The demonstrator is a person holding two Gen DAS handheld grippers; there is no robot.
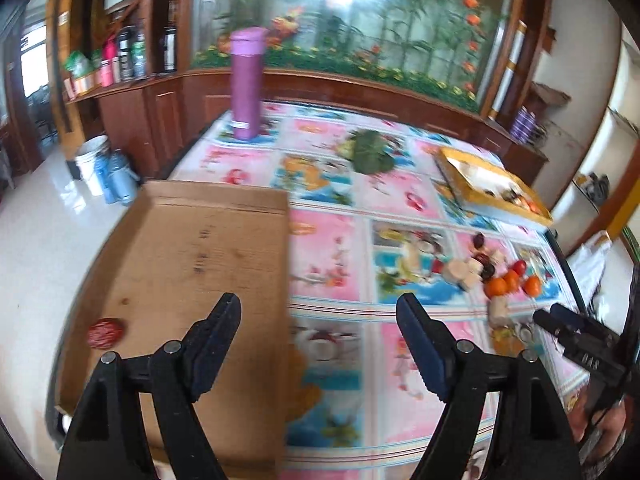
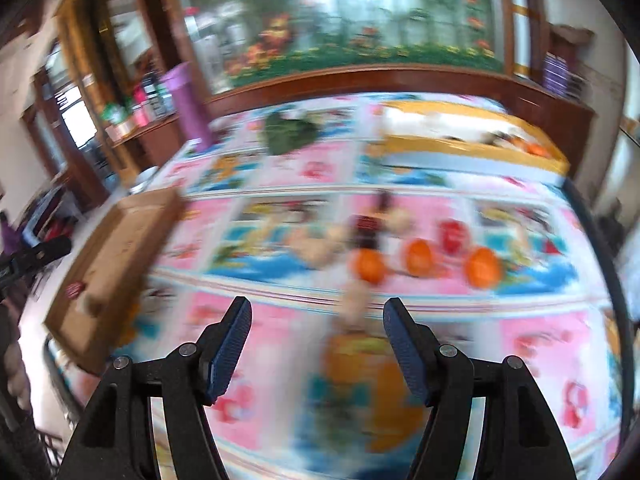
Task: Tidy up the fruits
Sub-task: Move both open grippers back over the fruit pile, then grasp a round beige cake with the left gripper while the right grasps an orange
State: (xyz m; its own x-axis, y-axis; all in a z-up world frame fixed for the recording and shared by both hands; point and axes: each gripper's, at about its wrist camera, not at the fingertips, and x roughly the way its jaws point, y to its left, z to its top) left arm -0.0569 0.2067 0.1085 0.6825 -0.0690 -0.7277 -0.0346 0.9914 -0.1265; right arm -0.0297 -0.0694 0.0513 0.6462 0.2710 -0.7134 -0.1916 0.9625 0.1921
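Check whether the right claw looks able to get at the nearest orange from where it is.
Probably yes. The right claw is open and empty, and the nearest orange lies ahead on the tablecloth. A pale item sits close in front, and blur obscures detail.

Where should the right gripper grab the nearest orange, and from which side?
Take the nearest orange across its round middle, coming down from above and the near side. The open right gripper already faces it; dark fruit crowds its far side.
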